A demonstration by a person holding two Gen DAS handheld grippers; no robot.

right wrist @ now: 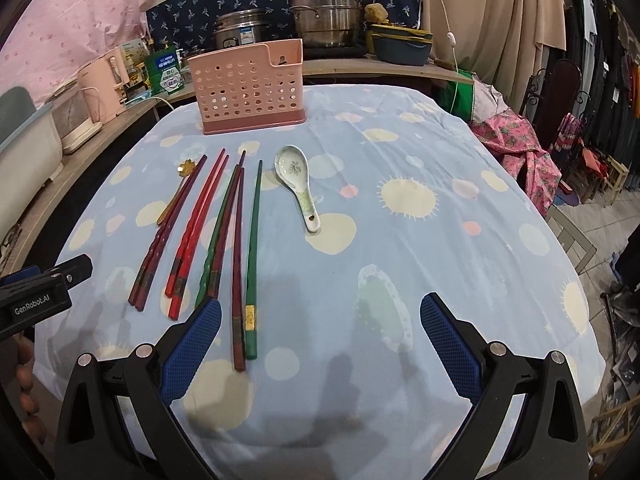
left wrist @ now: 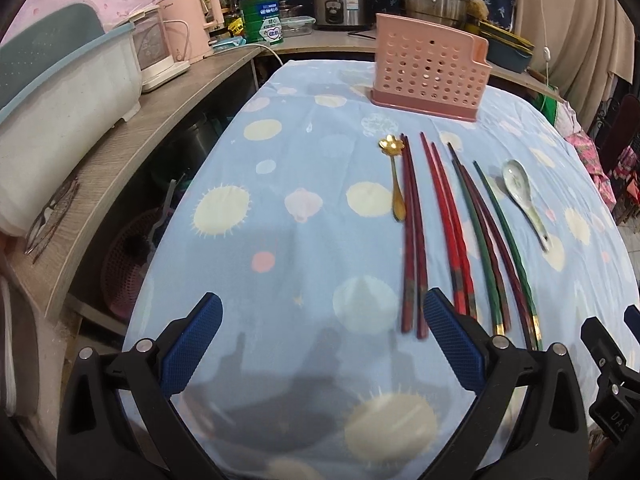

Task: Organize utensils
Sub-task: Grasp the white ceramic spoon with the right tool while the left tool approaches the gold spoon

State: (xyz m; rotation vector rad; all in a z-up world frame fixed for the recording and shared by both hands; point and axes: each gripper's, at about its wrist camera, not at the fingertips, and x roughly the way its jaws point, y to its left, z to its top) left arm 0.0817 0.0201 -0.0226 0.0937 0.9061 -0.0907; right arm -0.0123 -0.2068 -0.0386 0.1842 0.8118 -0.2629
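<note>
Chopsticks lay sorted by colour at our eleven o'clock, below the pink holder, while we held both tools, left and right, spread and empty.

Each hand-held gripper has black arms, silver screws and blue cross-hatched pads; one reads "GenRobot.AI".

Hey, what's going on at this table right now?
A person holds a gripper in each hand above a table; the left gripper and right gripper are both open and empty. Chopsticks, a gold spoon and a ceramic spoon lie in a row on the blue tablecloth. No utensils show in the pink holder behind them.
</note>
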